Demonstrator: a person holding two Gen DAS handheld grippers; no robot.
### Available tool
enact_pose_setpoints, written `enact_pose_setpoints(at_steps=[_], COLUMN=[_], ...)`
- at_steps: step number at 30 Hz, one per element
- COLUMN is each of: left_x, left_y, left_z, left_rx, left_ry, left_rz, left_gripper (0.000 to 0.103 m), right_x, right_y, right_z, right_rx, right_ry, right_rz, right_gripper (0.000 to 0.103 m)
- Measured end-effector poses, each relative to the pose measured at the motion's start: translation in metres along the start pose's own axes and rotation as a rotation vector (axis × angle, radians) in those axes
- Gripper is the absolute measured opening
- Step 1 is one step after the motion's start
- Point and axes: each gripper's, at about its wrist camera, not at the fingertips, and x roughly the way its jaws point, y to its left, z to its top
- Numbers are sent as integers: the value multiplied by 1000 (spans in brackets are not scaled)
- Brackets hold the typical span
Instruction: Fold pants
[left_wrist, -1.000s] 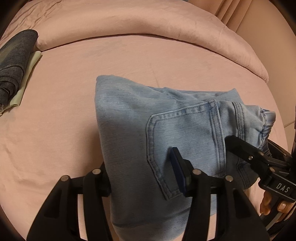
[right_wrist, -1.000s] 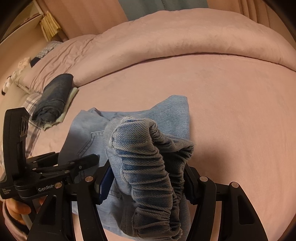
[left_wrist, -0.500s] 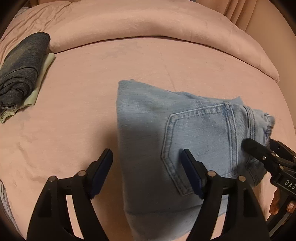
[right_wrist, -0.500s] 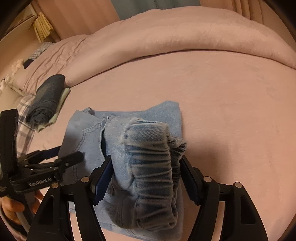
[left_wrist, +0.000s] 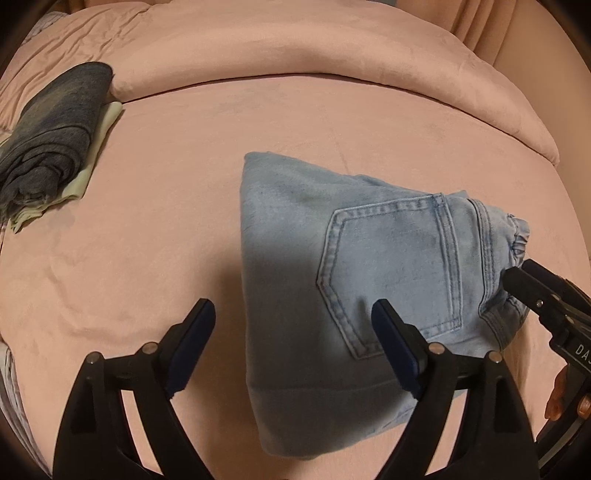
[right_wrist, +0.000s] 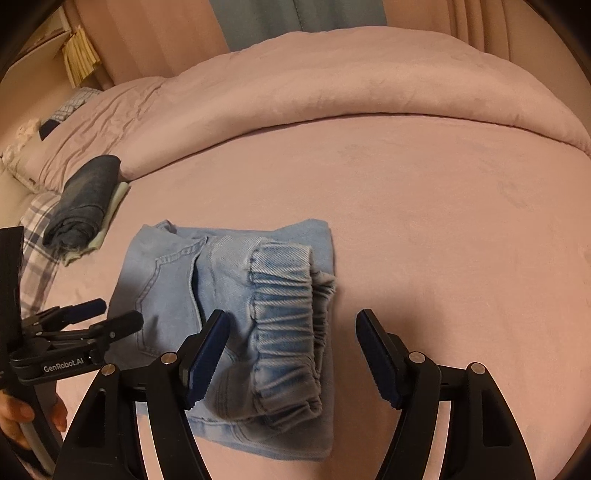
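Pale denim, soft and faded: the pants (left_wrist: 354, 266) lie folded into a thick wedge on the plush pink bed (left_wrist: 147, 206), lower centre. My left fingers (left_wrist: 291, 347) are spreading, gripping nothing. My right fingers (right_wrist: 291, 354) stand wide around the ribbed elastic waistband (right_wrist: 288, 314), not pinching it.

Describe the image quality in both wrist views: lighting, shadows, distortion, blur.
Left wrist view: warm dim light, fisheye bending the bed into a dome, dark vignette at the corners, a shadow across the near end of the folded jeans, the frame slightly soft. Right wrist view: same warm cast and curvature, shadow under the jeans' elastic waistband, far pillows soft and hard to read.
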Motion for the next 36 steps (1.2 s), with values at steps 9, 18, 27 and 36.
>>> enact_pose_setpoints(at_steps=[9,18,27,36], left_x=[-18,-40,-61,-79], left_y=[0,0,-11,-25], left_z=[-24,-45,-54,-69], left_rx=[-65,-127,-95,-21], left_ry=[-7,-9,-46,-77], left_rz=[50,38,41,96], left_gripper=[89,89,90,102], right_x=[-15,-32,-50,-72], right_y=[0,6,13,20], right_z=[-9,-22,-33,-43], right_rx=[-5,-18,-19,-31], right_ry=[-11,-19,-34,-58], right_rz=[-1,8,27,26], right_gripper=[72,72,72,72])
